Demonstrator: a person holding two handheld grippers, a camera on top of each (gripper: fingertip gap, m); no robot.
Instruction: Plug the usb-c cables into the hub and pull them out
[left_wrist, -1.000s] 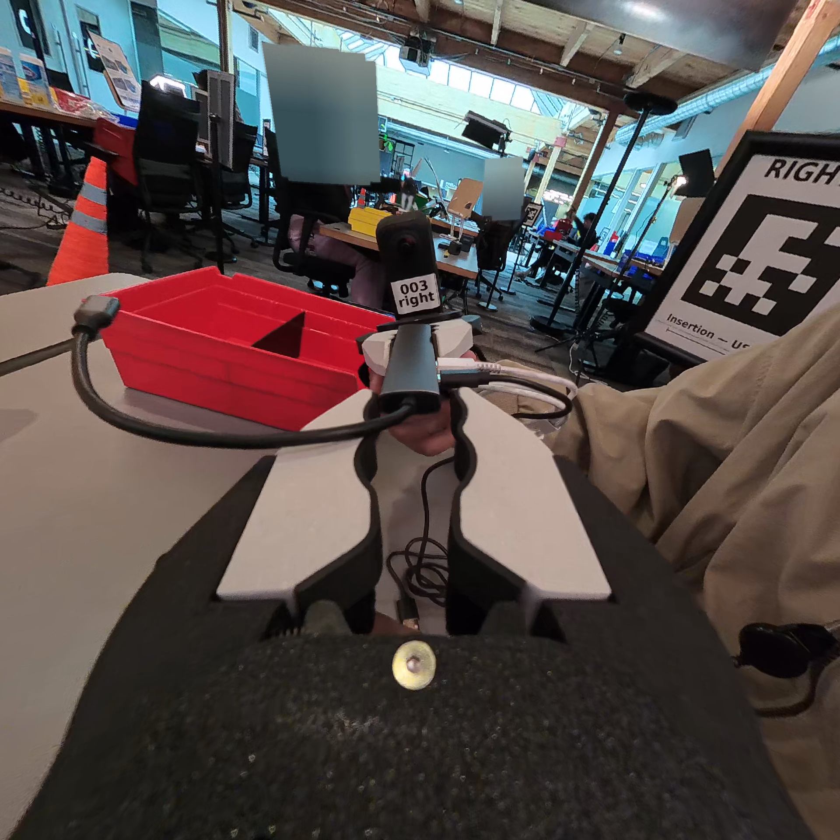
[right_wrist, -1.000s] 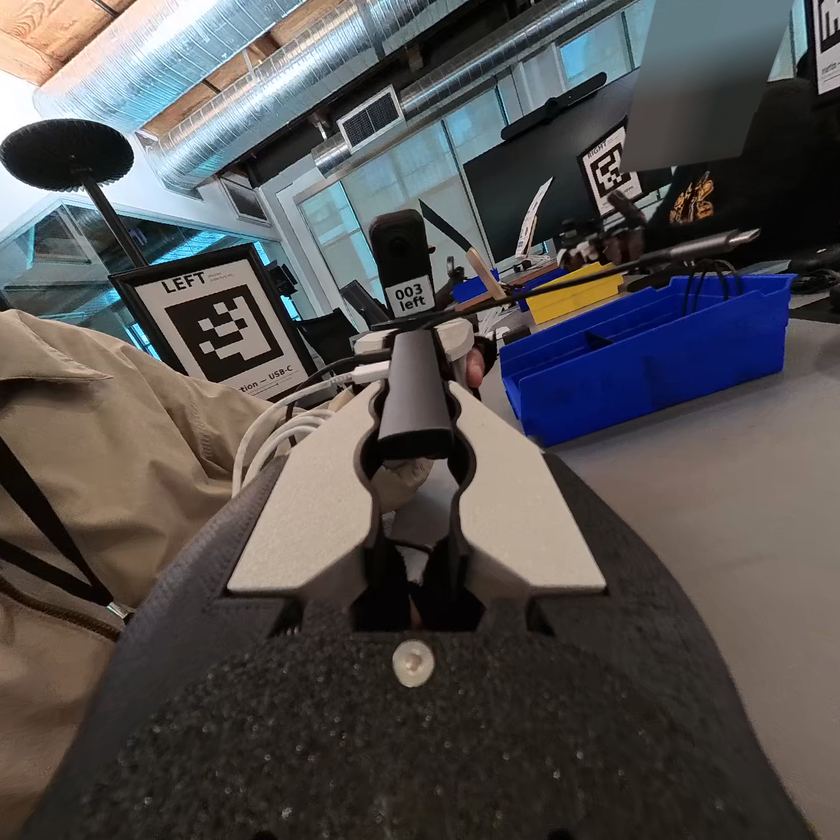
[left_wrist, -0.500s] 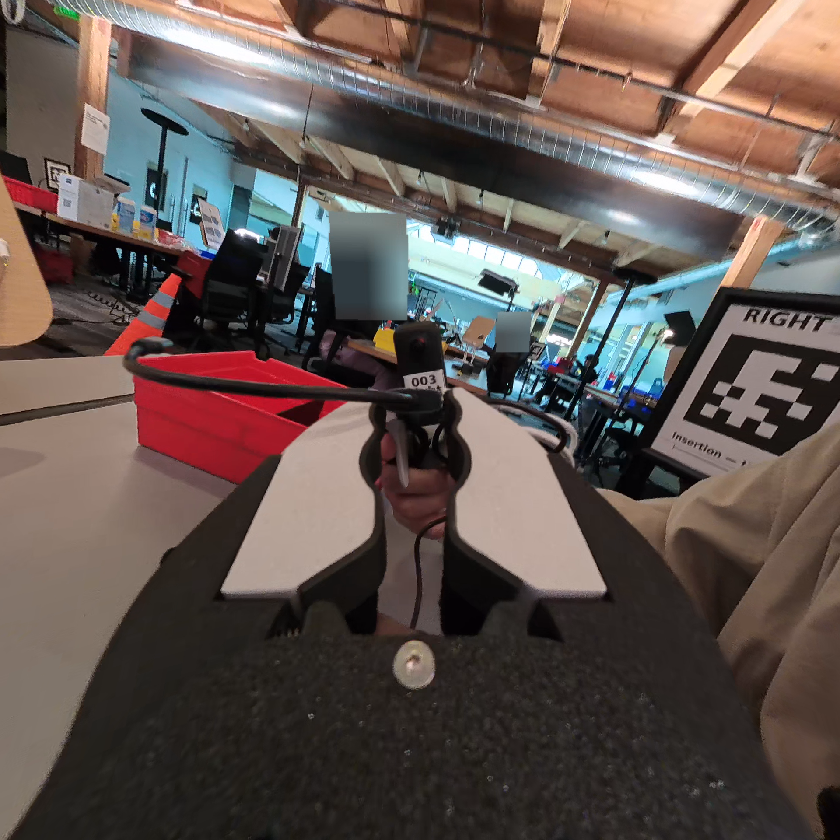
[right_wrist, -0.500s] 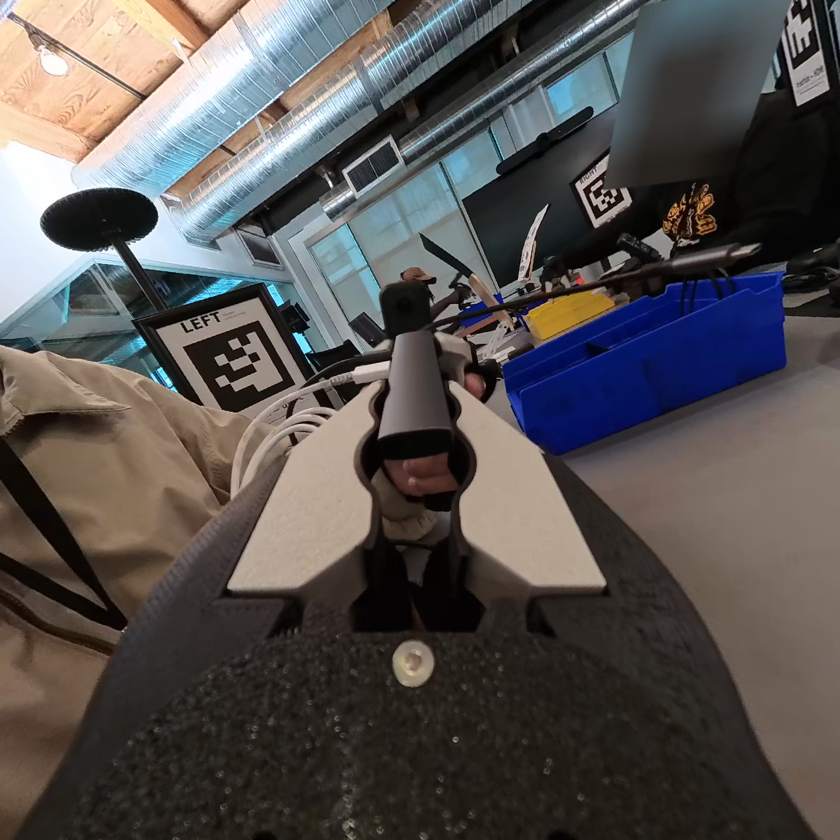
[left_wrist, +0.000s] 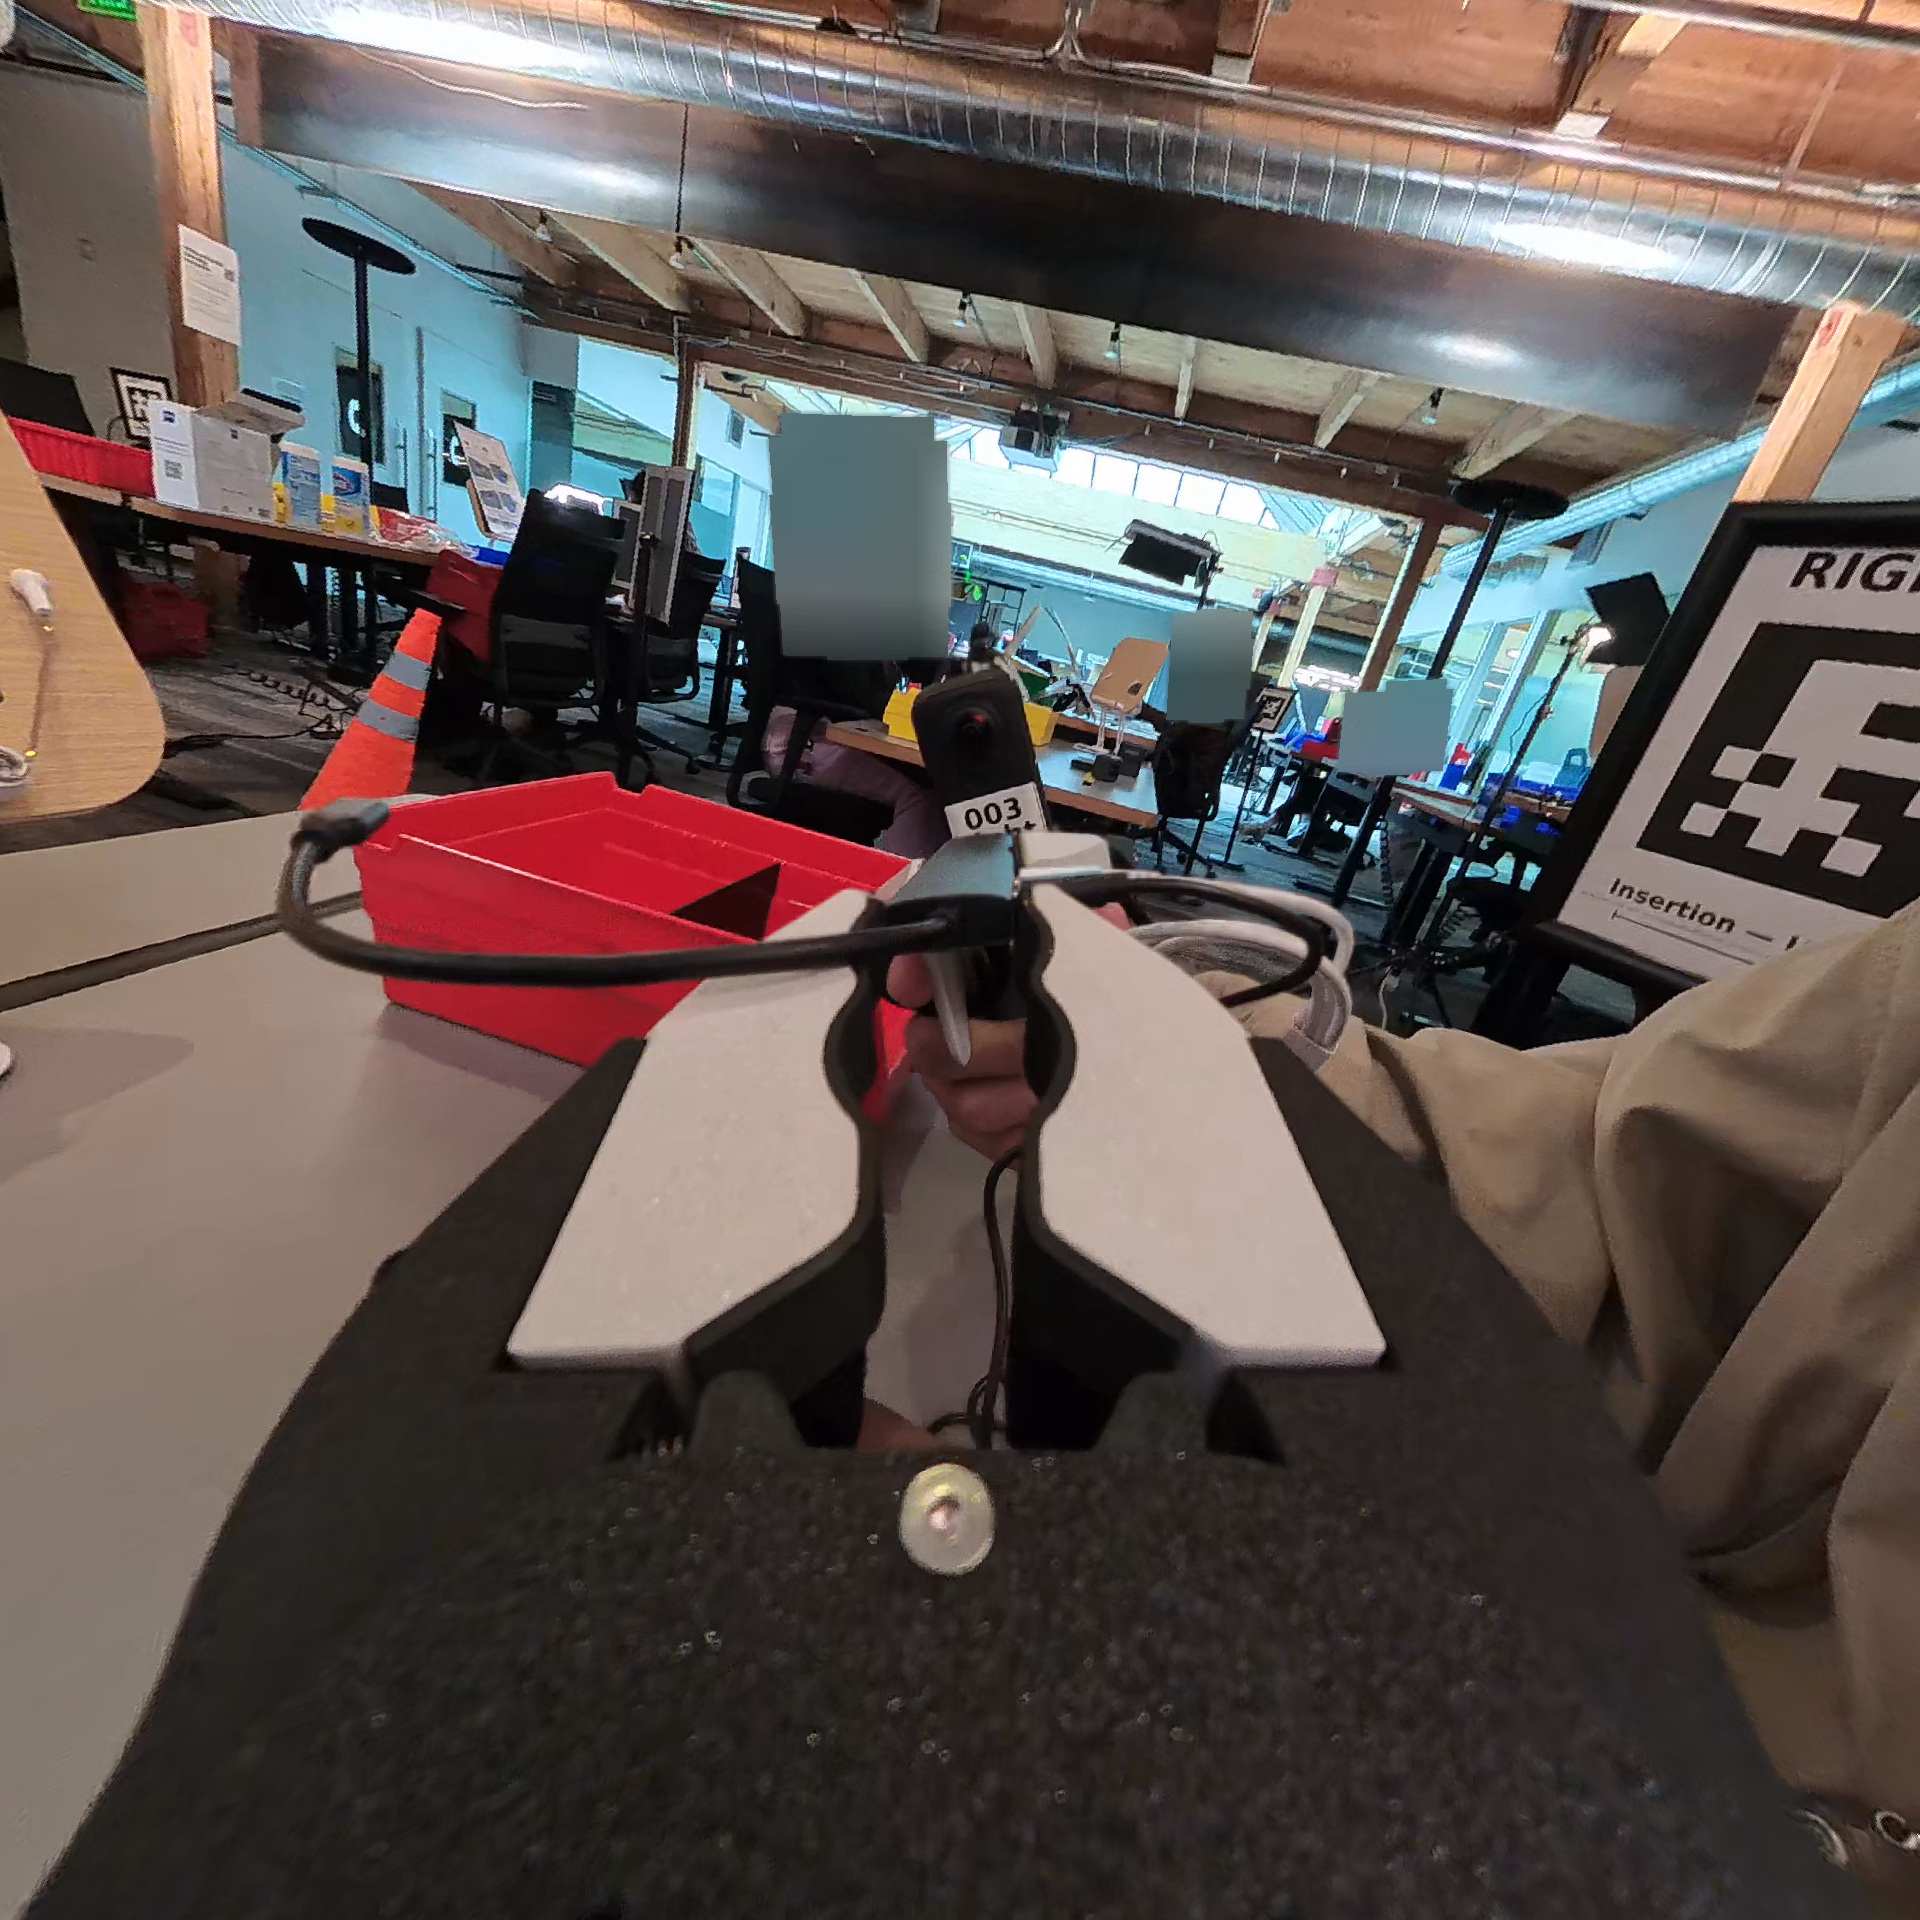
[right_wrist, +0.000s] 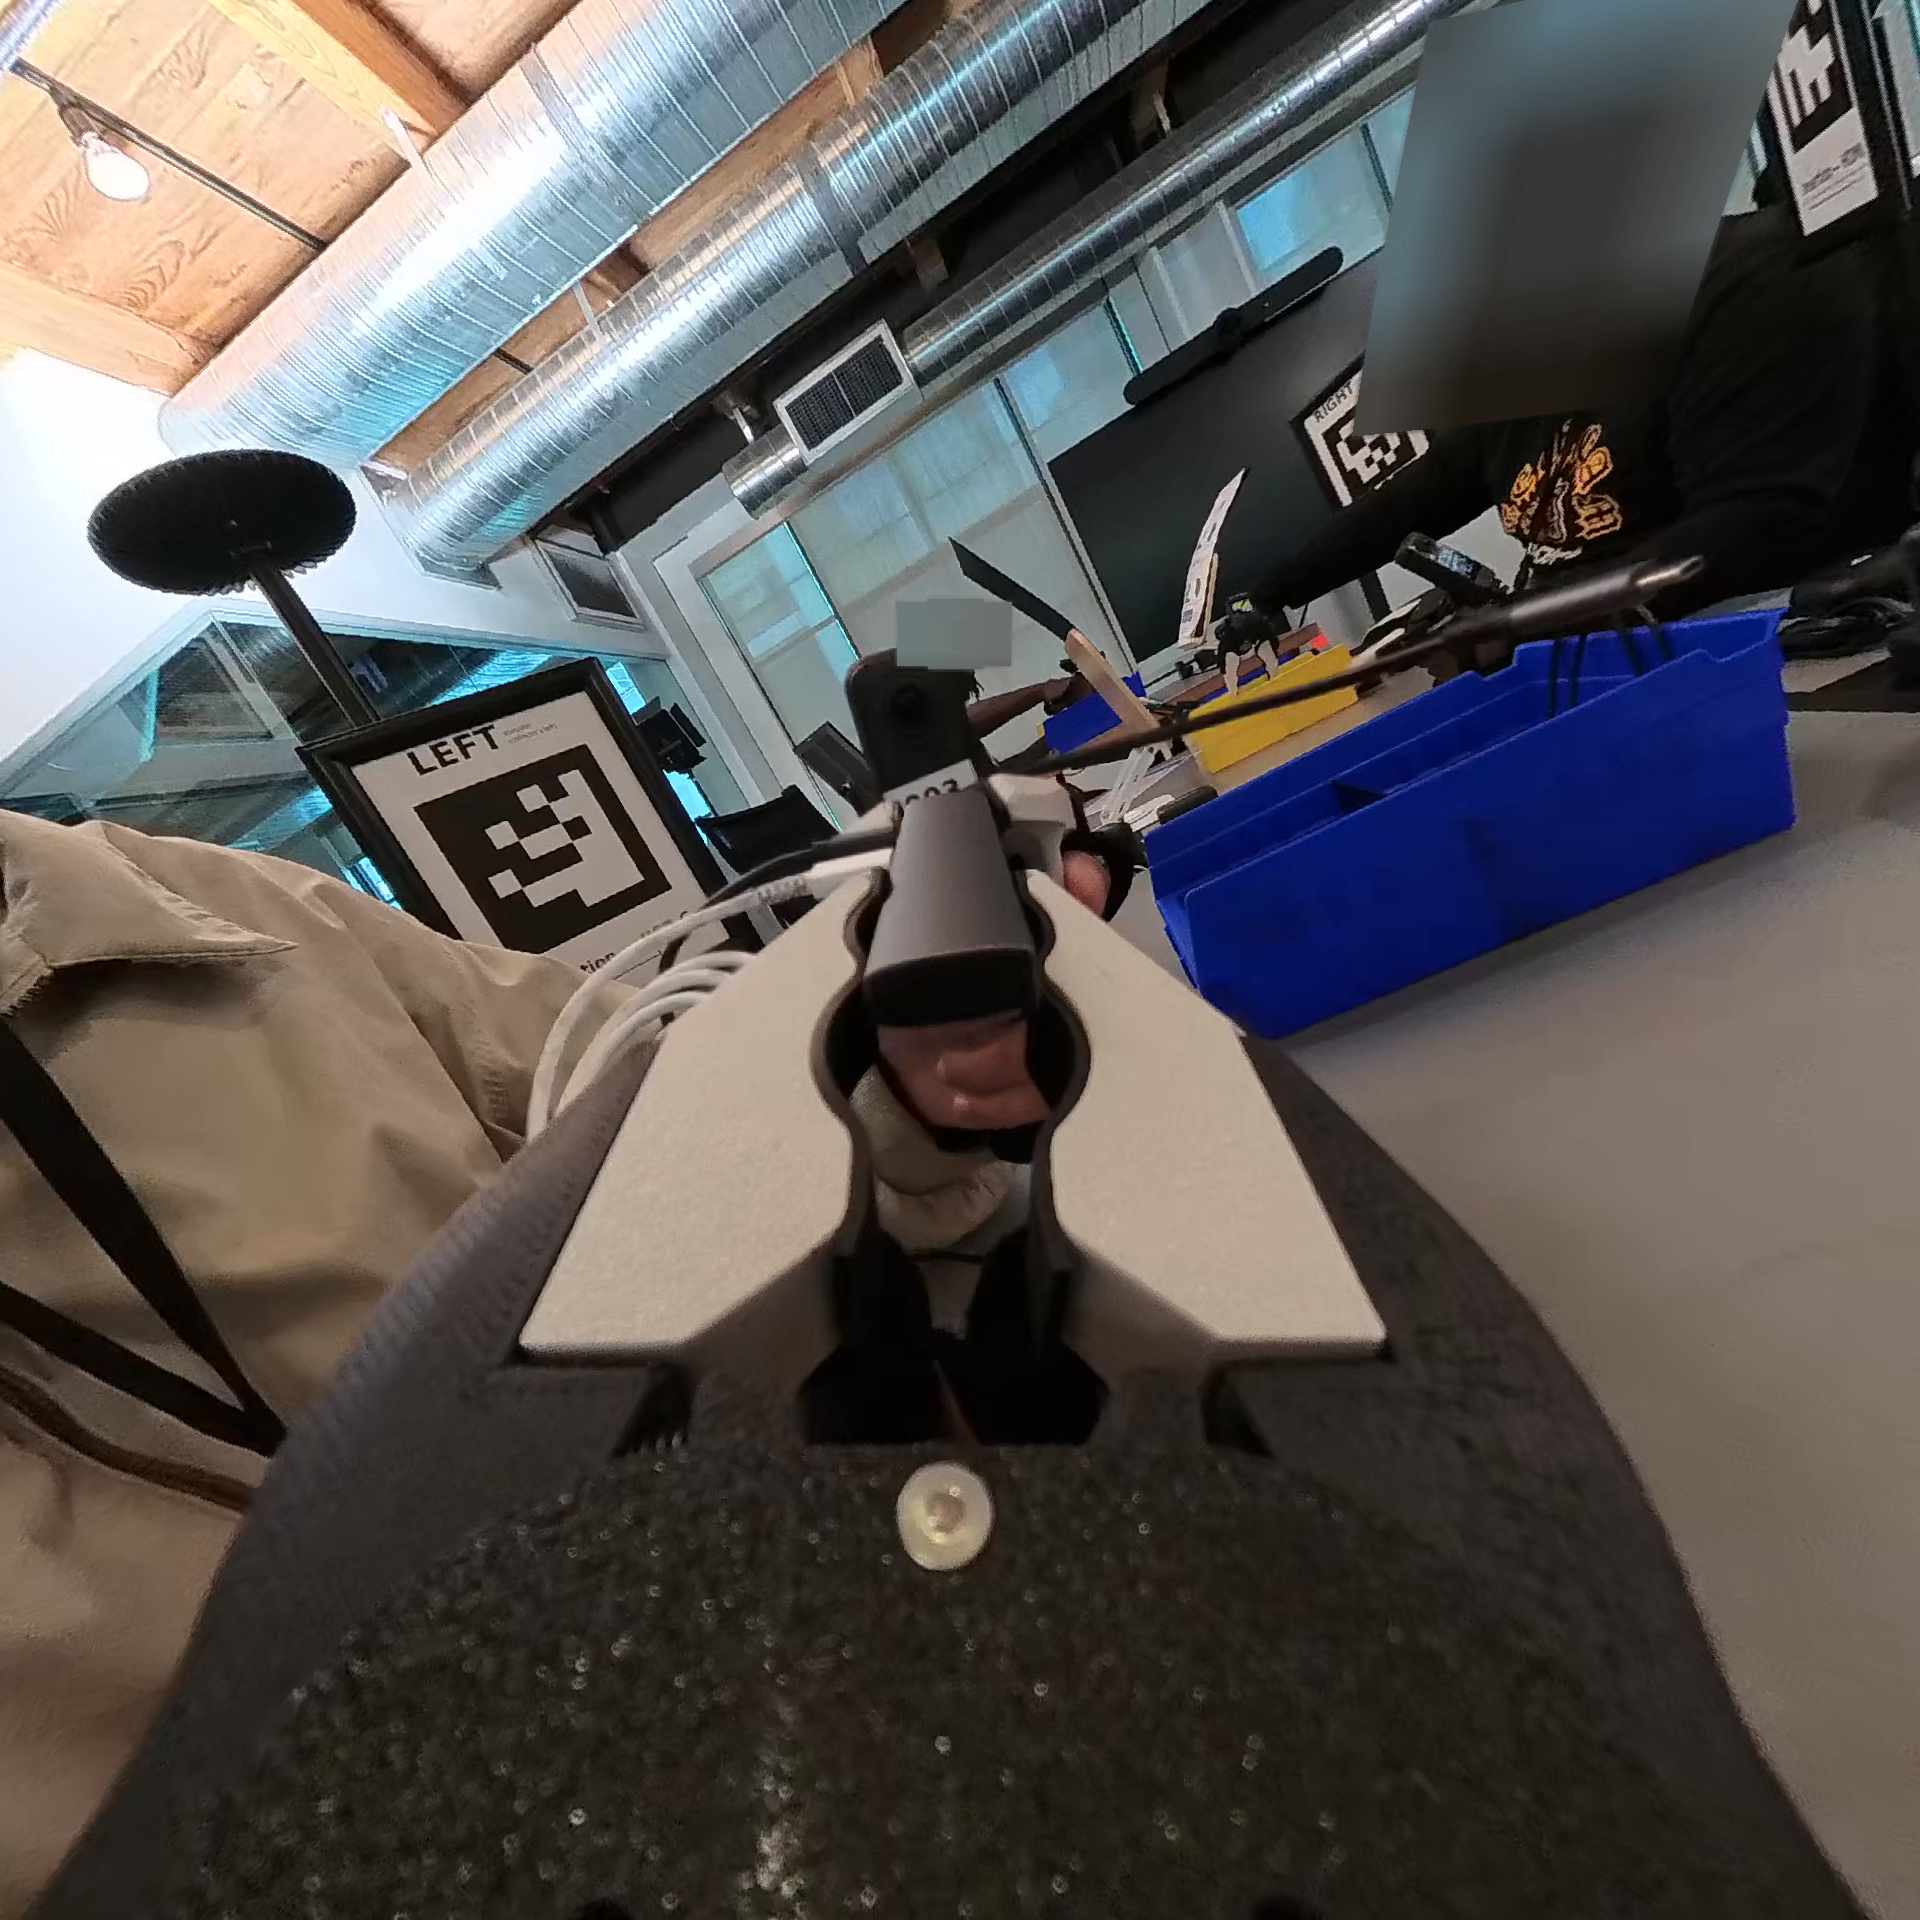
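A dark grey hub (right_wrist: 948, 894) is clamped between the fingers of my right gripper (right_wrist: 951, 935). My left gripper (left_wrist: 951, 935) faces it and is shut on the hub's other end (left_wrist: 961, 883). The hub's own black cable (left_wrist: 582, 961) arcs left to a free plug (left_wrist: 338, 823); in the right wrist view it runs right (right_wrist: 1299, 691). A white usb-c cable (left_wrist: 1309, 935) is plugged into the hub's side (left_wrist: 1075, 881) and also shows in the right wrist view (right_wrist: 623, 997). A thin black cable (left_wrist: 995, 1247) hangs below. Both grippers are held above the table.
A red bin (left_wrist: 582, 894) stands on the grey table (left_wrist: 208, 1143) left of the hub. A blue bin (right_wrist: 1455, 862) stands on the table (right_wrist: 1558, 1143). Framed marker signs (left_wrist: 1766, 748) (right_wrist: 540, 821) stand behind. A person's beige sleeve (left_wrist: 1610, 1195) (right_wrist: 260, 1039) is close. The gap from one gripper's tips to the other's is roughly 4 cm.
Both grippers stay shut on the hub. The left view tilted up, then slightly back down; the right view tilted further up. The hub's black cable swung upward.
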